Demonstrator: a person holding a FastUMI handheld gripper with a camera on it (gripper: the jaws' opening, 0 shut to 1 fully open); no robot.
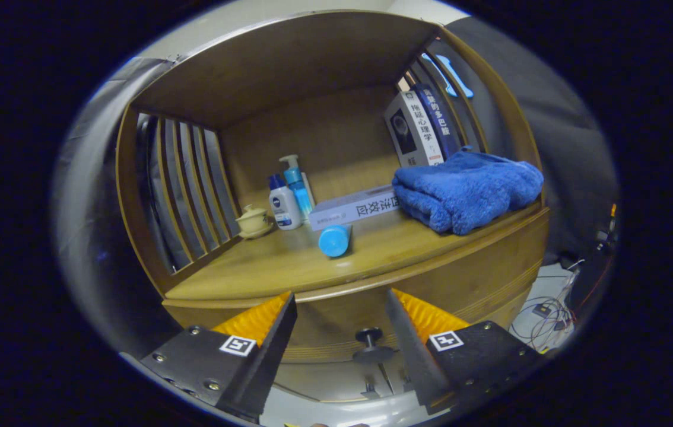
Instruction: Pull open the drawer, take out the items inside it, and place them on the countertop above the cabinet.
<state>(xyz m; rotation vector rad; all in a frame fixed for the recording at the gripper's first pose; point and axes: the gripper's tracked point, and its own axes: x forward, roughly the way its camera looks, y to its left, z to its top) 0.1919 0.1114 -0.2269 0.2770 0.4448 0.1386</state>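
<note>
In the gripper view we see the gripper (341, 305) released, its fingers spread wide and grasping nothing; the drawer (431, 296) sits closed just below the countertop (289, 261), its knob (369, 338) between the fingers, untouched; on the countertop a blue cylinder (335, 240) lies on its side near the front edge; behind it a flat box (353, 206); to its left two bottles (289, 198) and a lidded cup (253, 220); to its right a folded blue towel (467, 190), books (419, 127) leaning behind.

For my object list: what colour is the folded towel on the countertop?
Blue, seen best in the gripper view: the towel lies beyond the open claw.
</note>
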